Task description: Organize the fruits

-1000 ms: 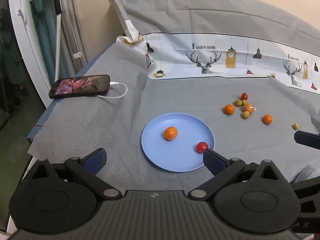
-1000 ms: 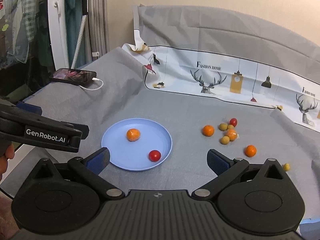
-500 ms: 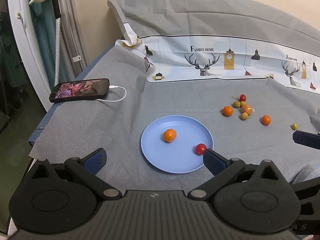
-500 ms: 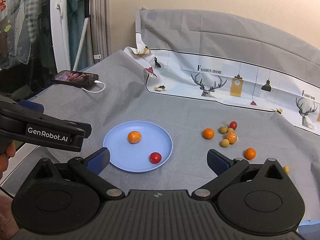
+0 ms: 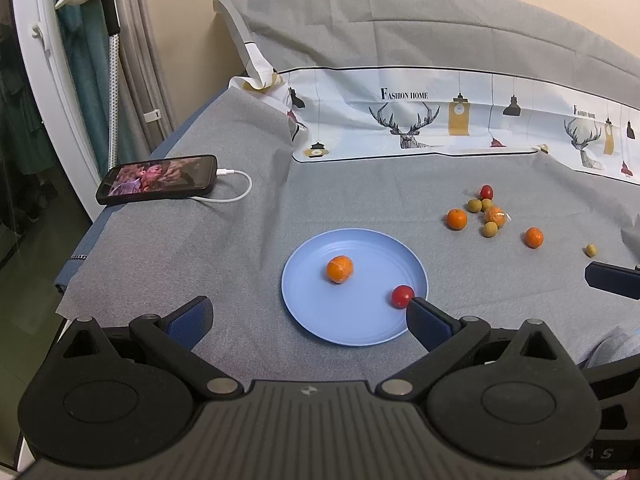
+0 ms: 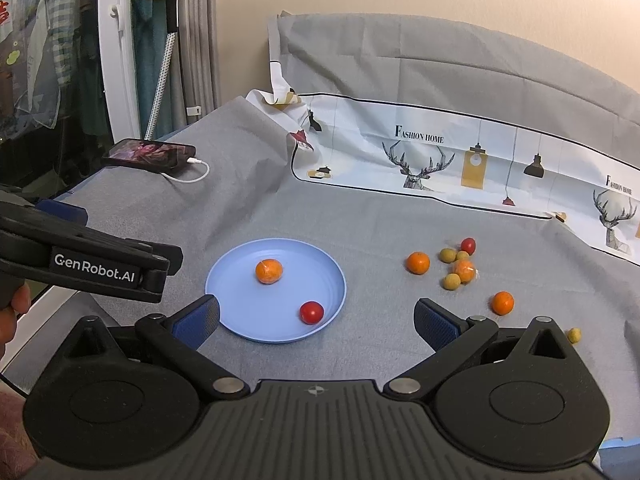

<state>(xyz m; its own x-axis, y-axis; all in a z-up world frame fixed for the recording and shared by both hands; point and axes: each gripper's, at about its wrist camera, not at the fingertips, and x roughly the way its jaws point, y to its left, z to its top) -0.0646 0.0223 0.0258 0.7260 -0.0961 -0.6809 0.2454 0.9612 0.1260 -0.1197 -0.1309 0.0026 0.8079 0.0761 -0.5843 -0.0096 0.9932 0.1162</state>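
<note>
A light blue plate [image 5: 312, 320] [image 6: 240, 320] lies on the grey cloth and holds one small orange [image 5: 339, 269] [image 6: 269, 271] and one red cherry tomato [image 5: 402, 296] [image 6: 311, 312]. To its right lies a loose cluster of fruit [image 5: 486, 214] [image 6: 456, 266]: small oranges, a cherry tomato and yellow-green round fruits. One orange [image 5: 534, 237] [image 6: 502, 303] and a tiny yellow fruit [image 5: 589, 250] [image 6: 573, 335] lie apart, further right. My left gripper [image 5: 308, 316] is open near the plate's front rim, empty. My right gripper [image 6: 316, 320] is open, empty, hovering short of the plate and cluster.
A phone [image 5: 158, 179] [image 6: 150, 155] with a white charging cable lies at the cloth's far left edge. A printed white cloth [image 5: 440, 120] folds up at the back. The left gripper's body [image 6: 88, 264] juts in at the right wrist view's left. The table edge drops off left.
Both grippers have drawn back and risen slightly, so the plate and fruit appear a little farther away. No fruit has moved.
</note>
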